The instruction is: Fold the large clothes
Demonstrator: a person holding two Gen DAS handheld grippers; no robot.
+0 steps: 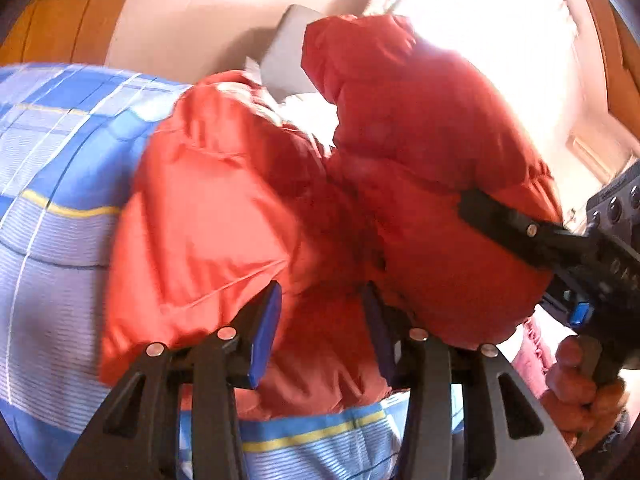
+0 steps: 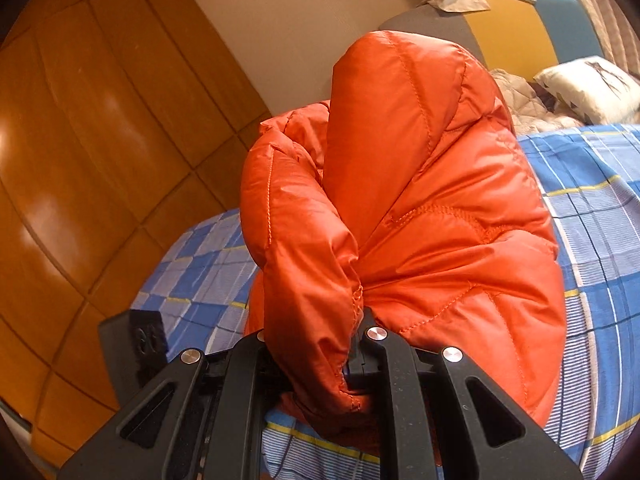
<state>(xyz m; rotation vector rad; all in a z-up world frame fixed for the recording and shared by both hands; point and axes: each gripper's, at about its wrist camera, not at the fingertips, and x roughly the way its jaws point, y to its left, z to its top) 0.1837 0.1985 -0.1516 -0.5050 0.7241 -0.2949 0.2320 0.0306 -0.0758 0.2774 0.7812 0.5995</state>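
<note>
The left wrist view is smeared with blur, so seams and edges of the orange puffer jacket [image 1: 248,208] are hard to read there; the right wrist view is sharp. Nearest in the left view, the left gripper [image 1: 326,332] has its blue-padded fingers [image 1: 266,336] standing apart with jacket fabric bulging up between them — whether the pads actually press on the cloth cannot be told through the blur. In the right view, the right gripper [image 2: 356,344] is nearly closed on a bunched fold of the jacket [image 2: 420,220], and the fabric drapes over the tips so that the pads themselves are hidden. Seen from the left, that same right gripper [image 1: 496,216] reaches in from the right edge, one black finger laid against the jacket's puffed side, with the person's hand [image 1: 580,392] around its handle, partly cut off by the frame. The jacket is lifted in a tall rumpled heap above the blue checked bedspread [image 2: 592,216], its lower hem hidden behind the gripper bodies, so where it touches the bedspread is not visible. Left of the jacket, a dark block [image 2: 136,344] shows at the bed's edge, too cropped to identify. Beyond the jacket lie a patterned pillow [image 2: 588,88] and a quilted beige cover [image 2: 516,100]; behind them the headboard [image 2: 508,36] — and the window is washed out to white.
</note>
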